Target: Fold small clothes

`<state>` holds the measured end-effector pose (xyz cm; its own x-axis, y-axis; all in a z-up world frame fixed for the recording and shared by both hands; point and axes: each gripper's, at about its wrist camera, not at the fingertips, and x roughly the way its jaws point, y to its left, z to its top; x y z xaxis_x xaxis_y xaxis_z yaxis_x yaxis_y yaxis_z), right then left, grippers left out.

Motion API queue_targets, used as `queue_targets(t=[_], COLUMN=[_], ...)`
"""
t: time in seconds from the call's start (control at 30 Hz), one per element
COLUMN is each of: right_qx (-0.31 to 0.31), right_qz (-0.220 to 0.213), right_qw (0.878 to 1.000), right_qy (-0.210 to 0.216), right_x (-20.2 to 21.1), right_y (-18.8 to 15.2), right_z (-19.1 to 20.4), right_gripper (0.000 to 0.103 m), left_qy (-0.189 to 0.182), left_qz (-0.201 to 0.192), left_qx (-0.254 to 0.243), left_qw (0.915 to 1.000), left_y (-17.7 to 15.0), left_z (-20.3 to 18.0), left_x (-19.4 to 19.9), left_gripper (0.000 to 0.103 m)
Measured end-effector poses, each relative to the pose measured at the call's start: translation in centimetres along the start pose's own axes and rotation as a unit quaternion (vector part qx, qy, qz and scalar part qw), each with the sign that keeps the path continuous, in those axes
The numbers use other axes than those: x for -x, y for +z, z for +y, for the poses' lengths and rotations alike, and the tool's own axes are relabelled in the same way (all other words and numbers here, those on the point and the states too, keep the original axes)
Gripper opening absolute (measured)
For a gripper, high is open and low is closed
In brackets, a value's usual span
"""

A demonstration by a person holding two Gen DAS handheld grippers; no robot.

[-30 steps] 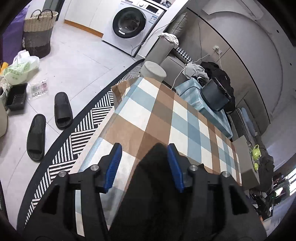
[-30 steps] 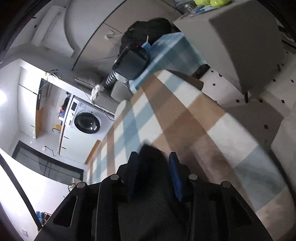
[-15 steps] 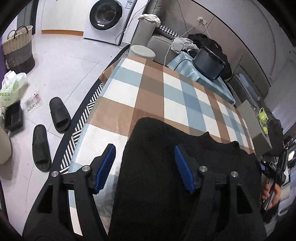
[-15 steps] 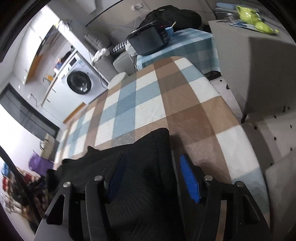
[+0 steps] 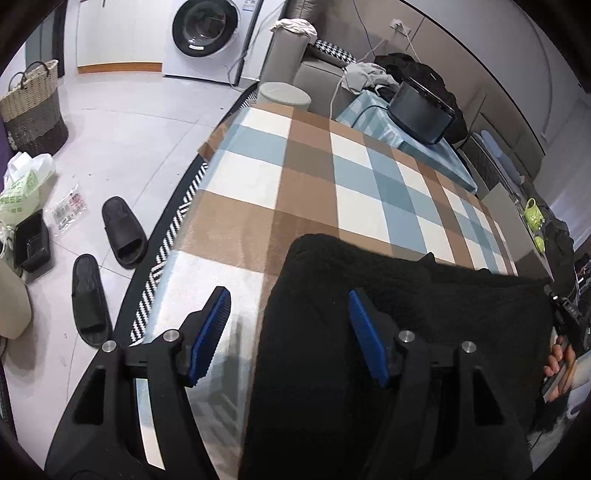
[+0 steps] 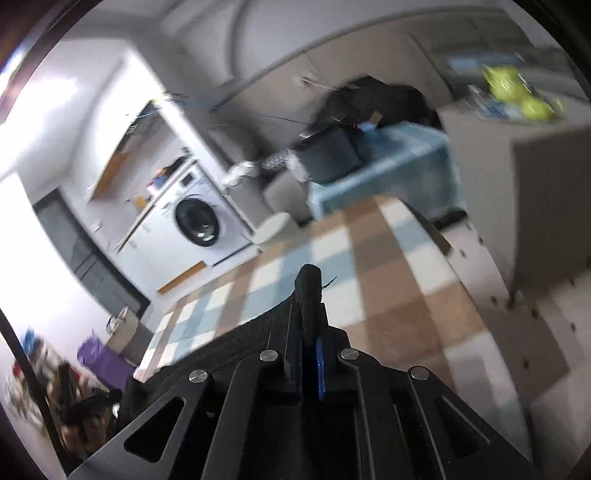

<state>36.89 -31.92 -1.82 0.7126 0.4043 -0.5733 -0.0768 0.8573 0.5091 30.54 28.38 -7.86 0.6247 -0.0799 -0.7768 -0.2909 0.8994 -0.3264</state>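
Observation:
A black fuzzy garment [image 5: 406, 314] lies spread on the near part of the plaid tablecloth [image 5: 314, 184]. My left gripper [image 5: 287, 293] hovers open over the garment's left edge; one blue pad [image 5: 210, 332] is over bare cloth, the other over black fabric, and neither presses. In the blurred right wrist view my right gripper [image 6: 308, 314] is shut on a corner of the garment [image 6: 308, 284], which sticks up between the pads above the tablecloth [image 6: 369, 280]. A person's hand [image 5: 559, 360] shows at the garment's right end.
Two black slippers [image 5: 122, 232] lie on the tiled floor left of the table, near a striped rug [image 5: 166, 258]. A woven basket [image 5: 33, 107], a washing machine [image 5: 207, 33], a round stool [image 5: 284, 96] and a black device [image 5: 421, 110] stand beyond.
My left gripper's pads spread wider and it dropped closer to the garment, which now lies spread out. My right gripper opened, then shut on the garment's corner while its view rolled.

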Motion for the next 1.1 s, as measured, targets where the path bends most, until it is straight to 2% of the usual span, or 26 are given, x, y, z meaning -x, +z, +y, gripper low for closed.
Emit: queue_targets(t=[0.07,0.17,0.2,0.27,0.3,0.33,0.4,0.5,0.63,0.8,0.9,1.0,1.03,1.07,1.1], right_qx=[0.004,0.003,0.002,0.001,0.002,0.002,0.001,-0.001,-0.009,0.014,0.019,0.035,0.041,0.044,0.046], right_qz=[0.021,0.029,0.031,0.031,0.031,0.032,0.032,0.027,0.012,-0.033,-0.044,-0.015,-0.002,0.009,0.022], right_qw=[1.0,0.999,0.999,0.999,0.999,0.999,0.999,1.0,0.999,0.995,0.997,0.999,0.999,0.998,0.997], right_qy=[-0.017,-0.014,-0.013,-0.012,-0.011,-0.012,-0.013,-0.003,0.035,0.089,0.064,0.008,-0.018,-0.04,-0.056], right_x=[-1.0,-1.7,-1.9,-1.9,-1.6,-1.5,-1.2,-0.8,-0.1,1.5,1.4,-0.3,-0.9,-1.4,-1.8], right_y=[-0.4,-0.8,-0.8,-0.9,-1.0,-1.0,-1.1,-1.1,-1.2,-0.9,-0.5,-0.4,-0.5,-0.7,-0.9], right_z=[-0.3,-0.3,-0.4,-0.4,-0.6,-0.6,-0.7,-0.8,-1.0,0.5,1.1,1.7,1.7,1.7,1.6], right_gripper=[0.005,0.005,0.005,0.005,0.005,0.005,0.005,0.005,0.005,0.005,0.005,0.005,0.006,0.011,0.015], left_qy=[-0.004,0.004,0.011,0.008,0.003,0.004,0.004,-0.016,-0.034,-0.053,-0.039,-0.021,-0.004,0.011,0.02], left_qz=[0.012,0.02,0.016,0.003,-0.002,-0.008,-0.03,-0.075,-0.125,-0.156,-0.148,-0.111,-0.1,-0.092,-0.085], left_qx=[-0.006,-0.018,-0.019,-0.022,-0.026,-0.028,-0.032,-0.02,-0.006,0.02,0.03,0.04,0.042,0.043,0.041], left_qw=[0.9999,0.9996,0.9996,0.9997,0.9996,0.9996,0.999,0.9969,0.9916,0.9862,0.9877,0.9928,0.9941,0.9947,0.9953], left_y=[0.3,0.8,0.9,1.2,1.3,1.5,1.5,1.4,1.3,2.1,2.9,3.1,3.0,2.8,2.6], left_z=[-0.5,-1.1,-1.3,-1.5,-1.6,-1.7,-1.8,-1.5,-0.9,0.1,0.8,1.3,1.3,1.4,1.4], left_x=[-0.9,-2.4,-2.7,-2.9,-2.9,-2.9,-2.1,0.7,4.6,7.4,6.8,4.7,4.0,3.6,3.3], left_gripper=[0.063,0.063,0.061,0.038,0.022,0.013,0.006,0.006,0.005,0.004,0.004,0.005,0.006,0.006,0.012])
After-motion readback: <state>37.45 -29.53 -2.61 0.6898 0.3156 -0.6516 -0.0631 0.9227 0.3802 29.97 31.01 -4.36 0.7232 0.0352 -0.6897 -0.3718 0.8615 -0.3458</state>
